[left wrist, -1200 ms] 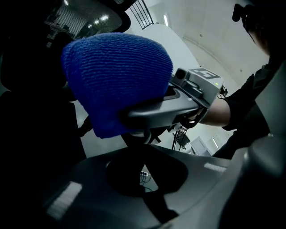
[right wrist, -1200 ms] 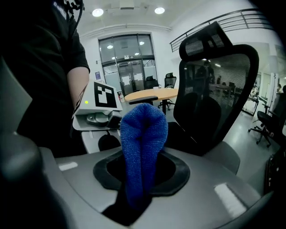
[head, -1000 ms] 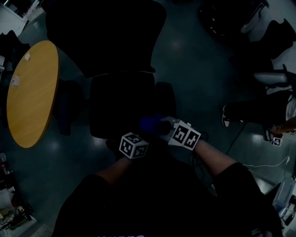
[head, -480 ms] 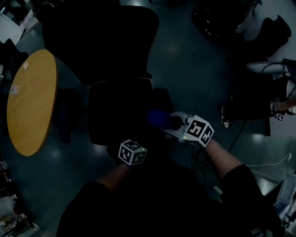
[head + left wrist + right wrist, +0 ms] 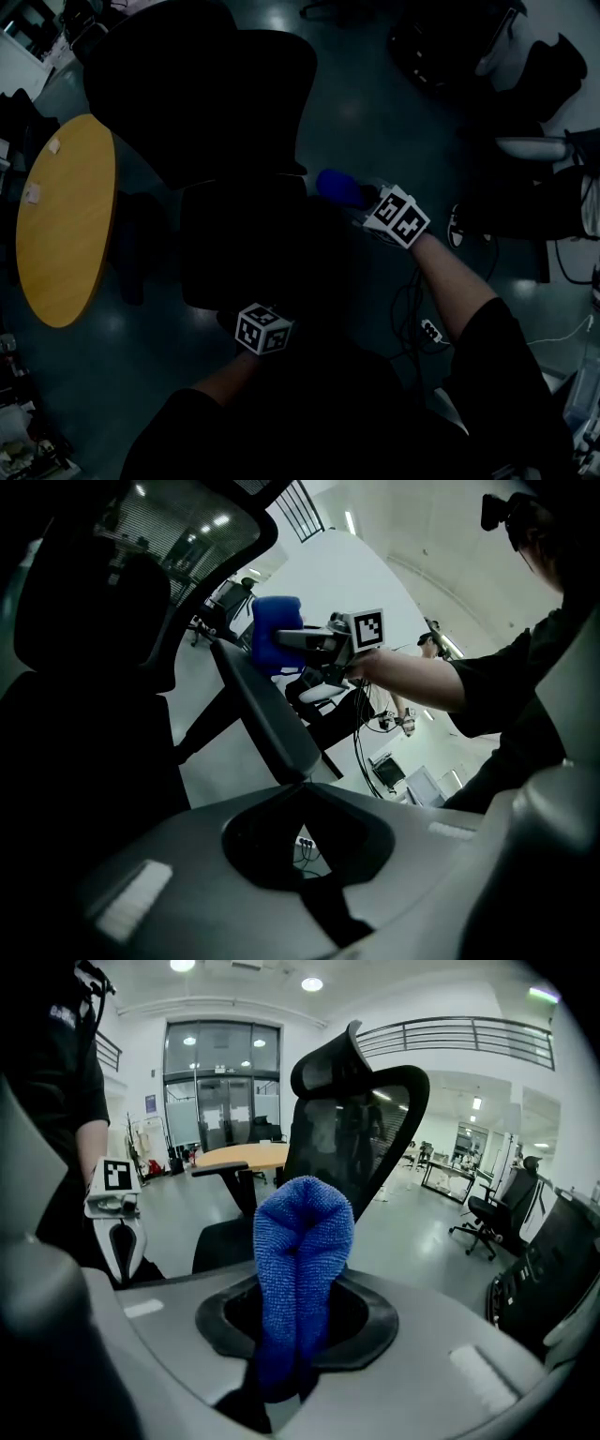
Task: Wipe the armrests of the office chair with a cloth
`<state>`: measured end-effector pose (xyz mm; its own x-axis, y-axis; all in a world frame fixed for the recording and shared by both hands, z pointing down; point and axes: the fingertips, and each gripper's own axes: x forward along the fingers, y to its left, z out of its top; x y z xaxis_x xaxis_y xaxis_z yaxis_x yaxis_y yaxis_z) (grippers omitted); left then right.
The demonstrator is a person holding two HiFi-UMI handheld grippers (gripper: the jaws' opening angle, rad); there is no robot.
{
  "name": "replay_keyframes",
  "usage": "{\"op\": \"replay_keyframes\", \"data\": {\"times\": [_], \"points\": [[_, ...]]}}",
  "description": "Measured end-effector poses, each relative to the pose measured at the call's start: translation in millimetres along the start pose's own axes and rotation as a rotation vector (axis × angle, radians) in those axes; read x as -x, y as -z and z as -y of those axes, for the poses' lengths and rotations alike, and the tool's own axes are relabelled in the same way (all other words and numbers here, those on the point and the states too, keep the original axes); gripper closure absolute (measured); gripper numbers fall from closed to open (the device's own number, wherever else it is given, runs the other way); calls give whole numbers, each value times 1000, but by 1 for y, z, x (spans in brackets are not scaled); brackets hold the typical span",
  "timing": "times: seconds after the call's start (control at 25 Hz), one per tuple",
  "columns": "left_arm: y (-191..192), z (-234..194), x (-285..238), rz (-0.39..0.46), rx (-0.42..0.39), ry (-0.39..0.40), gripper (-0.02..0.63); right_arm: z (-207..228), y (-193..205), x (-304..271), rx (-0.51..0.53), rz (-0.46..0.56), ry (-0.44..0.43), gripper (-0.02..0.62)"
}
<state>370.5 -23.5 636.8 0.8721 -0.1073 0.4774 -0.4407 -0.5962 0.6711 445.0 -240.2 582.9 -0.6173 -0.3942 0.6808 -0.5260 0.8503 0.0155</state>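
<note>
The blue cloth (image 5: 302, 1260) is clamped in right hand-held gripper (image 5: 354, 197) beside armrest (image 5: 267, 714); left hand-held gripper (image 5: 302, 789) closed

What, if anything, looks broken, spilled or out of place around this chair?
Nothing stands out. The office chair stands upright and looks whole, and the blue cloth is simply bunched, gripped in the right tongs.

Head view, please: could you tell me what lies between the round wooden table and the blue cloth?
The black office chair, seat and backrest, stands between the table and the cloth; the head view shows it.
</note>
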Motion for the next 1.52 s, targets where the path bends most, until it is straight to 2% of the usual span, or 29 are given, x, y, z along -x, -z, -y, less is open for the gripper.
{"op": "replay_keyframes", "data": {"times": [0.28,0.48,0.64,0.96,1.32,1.52], "points": [[-1,-7,5,0,5,-19,589,-4,21,-32,91,-123,-51,485],[-4,-12,1,-33,-4,-1,589,-9,22,-35,116,-117,-28,485],[-1,-9,-1,-66,-28,7,589,-28,30,-24,120,-124,-16,485],[2,-10,1,-92,-60,16,588,-81,53,2,3,-105,3,485],[4,-9,0,-66,-59,22,588,-142,73,26,-189,-52,30,485],[4,-9,3,-89,-89,39,588,-171,75,34,-299,-19,61,485]]}}
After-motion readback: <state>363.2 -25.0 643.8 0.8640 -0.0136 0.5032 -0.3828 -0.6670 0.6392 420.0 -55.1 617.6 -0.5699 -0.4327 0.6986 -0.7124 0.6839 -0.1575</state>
